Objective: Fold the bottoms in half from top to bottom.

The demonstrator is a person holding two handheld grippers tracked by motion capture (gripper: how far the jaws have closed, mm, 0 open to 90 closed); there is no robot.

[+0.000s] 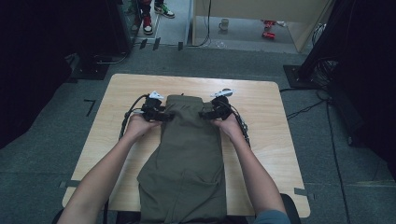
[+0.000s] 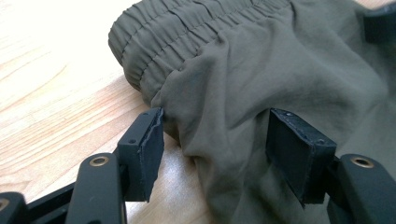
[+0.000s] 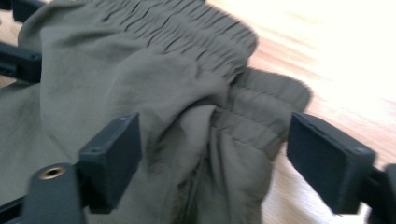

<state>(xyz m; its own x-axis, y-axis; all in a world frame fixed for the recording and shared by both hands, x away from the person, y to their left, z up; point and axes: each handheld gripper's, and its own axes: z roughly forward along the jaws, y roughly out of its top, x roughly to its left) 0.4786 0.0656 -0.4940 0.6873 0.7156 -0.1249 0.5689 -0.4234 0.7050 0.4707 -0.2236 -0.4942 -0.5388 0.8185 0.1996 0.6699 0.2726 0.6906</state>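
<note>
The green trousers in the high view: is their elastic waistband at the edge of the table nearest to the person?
No, the waistband of the green trousers lies at the far end, between the two grippers, while the legs run back toward the person.

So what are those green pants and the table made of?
The pants look like thin, matte woven cloth, maybe cotton or nylon: soft wrinkles and a gathered elastic waistband. The table looks like pale wood or wood-look laminate, smooth, with grain lines.

Light wooden table, olive-green trousers flat along its middle.
</note>
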